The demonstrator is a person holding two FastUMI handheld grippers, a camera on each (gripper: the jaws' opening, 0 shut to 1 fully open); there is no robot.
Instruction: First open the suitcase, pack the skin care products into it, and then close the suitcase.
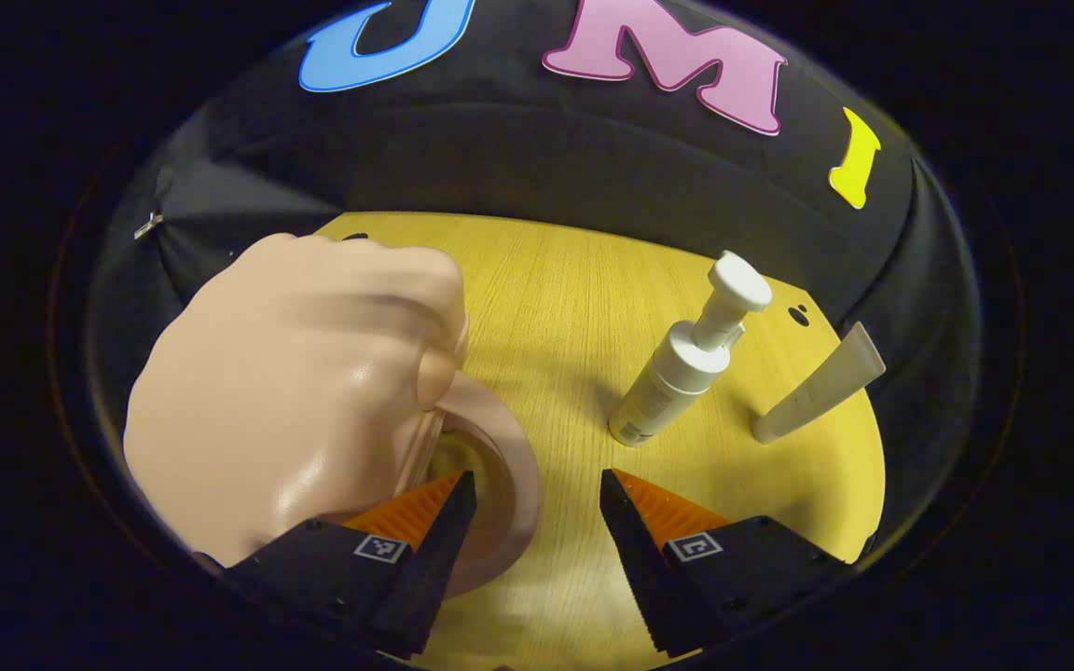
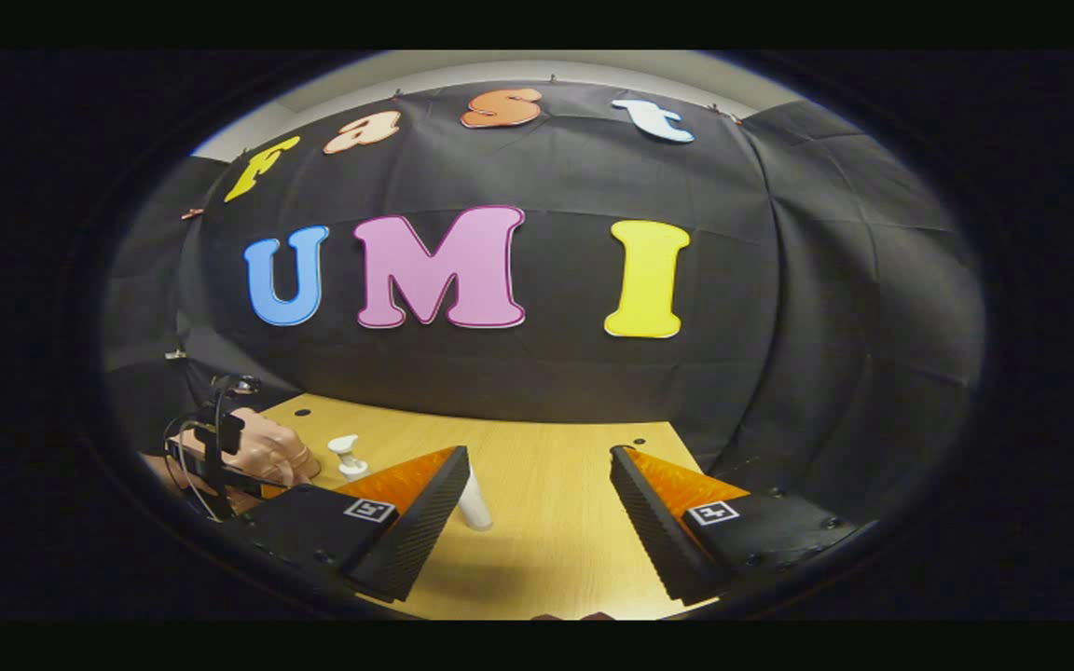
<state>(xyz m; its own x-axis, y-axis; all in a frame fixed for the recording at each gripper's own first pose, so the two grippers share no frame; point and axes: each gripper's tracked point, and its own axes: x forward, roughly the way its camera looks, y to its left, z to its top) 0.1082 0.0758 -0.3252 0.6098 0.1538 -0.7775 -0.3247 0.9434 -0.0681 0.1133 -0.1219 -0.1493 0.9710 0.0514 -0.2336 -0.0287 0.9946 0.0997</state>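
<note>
Your left gripper (image 1: 537,508) is spread wide beside the peach suitcase (image 1: 313,391); your right gripper (image 2: 537,494) gapes over the bench (image 2: 556,522). The pump bottle (image 1: 686,359) and tube (image 1: 821,382) stand near the bench's far edge.

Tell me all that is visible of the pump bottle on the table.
The pump bottle is white or cream, plastic-looking, with a cylindrical body, a wider collar and a round pump head on top. It stands upright on the wooden table, touching nothing else. A pale tube stands apart beside it. Its lower body bears small print, too small to read.
</note>
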